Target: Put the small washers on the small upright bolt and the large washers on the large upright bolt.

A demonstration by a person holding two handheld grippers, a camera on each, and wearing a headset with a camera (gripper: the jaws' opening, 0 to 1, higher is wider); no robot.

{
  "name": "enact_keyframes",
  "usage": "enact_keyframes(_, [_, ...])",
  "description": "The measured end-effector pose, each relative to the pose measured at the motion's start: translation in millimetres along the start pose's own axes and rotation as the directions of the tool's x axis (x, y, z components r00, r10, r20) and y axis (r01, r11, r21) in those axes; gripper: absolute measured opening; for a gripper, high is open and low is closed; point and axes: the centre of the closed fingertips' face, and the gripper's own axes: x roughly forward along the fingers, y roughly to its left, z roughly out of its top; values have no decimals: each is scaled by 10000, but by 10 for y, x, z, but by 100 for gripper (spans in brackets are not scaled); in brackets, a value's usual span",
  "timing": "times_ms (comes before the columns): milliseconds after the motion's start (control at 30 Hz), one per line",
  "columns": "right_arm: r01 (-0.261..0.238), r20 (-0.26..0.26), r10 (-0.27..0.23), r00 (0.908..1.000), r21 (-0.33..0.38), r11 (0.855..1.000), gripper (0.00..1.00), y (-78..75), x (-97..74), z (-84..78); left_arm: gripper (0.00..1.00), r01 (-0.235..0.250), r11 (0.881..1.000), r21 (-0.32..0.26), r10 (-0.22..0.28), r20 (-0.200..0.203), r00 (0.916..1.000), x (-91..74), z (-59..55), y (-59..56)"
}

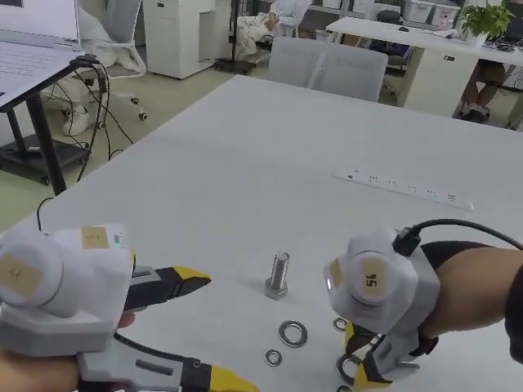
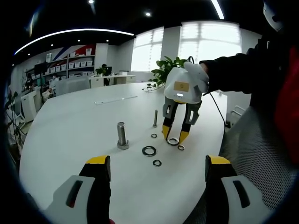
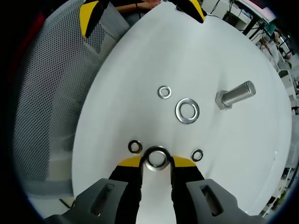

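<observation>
A: Where's the right gripper [image 3: 156, 163]?
B: Down at the table [image 3: 140, 70], clamped on a big washer [image 3: 156, 157]; small washers [image 3: 135, 146] lie just beside its tips
A: And the left gripper [image 2: 158, 161]?
B: Jaws wide apart, near the table edge; the big bolt [image 3: 236, 94] and small bolt [image 2: 155, 118] stand upright; a second washer [image 3: 187, 110] lies flat between big bolt and right gripper

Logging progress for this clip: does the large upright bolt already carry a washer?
No, the large bolt stands bare in the head view, with loose washers lying on the table beside it.
</observation>
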Motion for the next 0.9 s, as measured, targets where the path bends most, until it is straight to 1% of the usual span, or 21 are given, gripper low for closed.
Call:
enact_keyframes(67, [66,-95,-67,9999,-35,10000,24,-9,-11,-28,83,6,10000,-14,-6,41,10000,-2,7,-1])
enact_keyframes(267, [214,93,-215,9997,120,9997,24,-34,-98,0,83,7,10000,-58,-6,126,9999,-9,12,4])
enact_keyframes(400, [311,378,-319,9988,209,9993,24,-61,-192,70,83,-42,10000,-18,43,153,9999,-14,11,20])
enact_keyframes(633, [586,563,-593,9967,146,9982,24,-125,-341,147,83,-167,9999,16,166,175,9997,-16,6,53])
enact_keyframes(767, [796,764,-801,9939,99,9968,24,-183,-450,210,83,-361,9993,43,360,271,9990,-25,20,97])
enact_keyframes(867, [958,859,-960,9917,54,9954,24,-228,-523,249,83,-521,9986,111,518,263,9983,-30,15,130])
enact_keyframes(900, [1038,924,-1036,9903,31,9946,24,-249,-550,271,83,-557,9984,86,554,324,9979,-33,24,139])
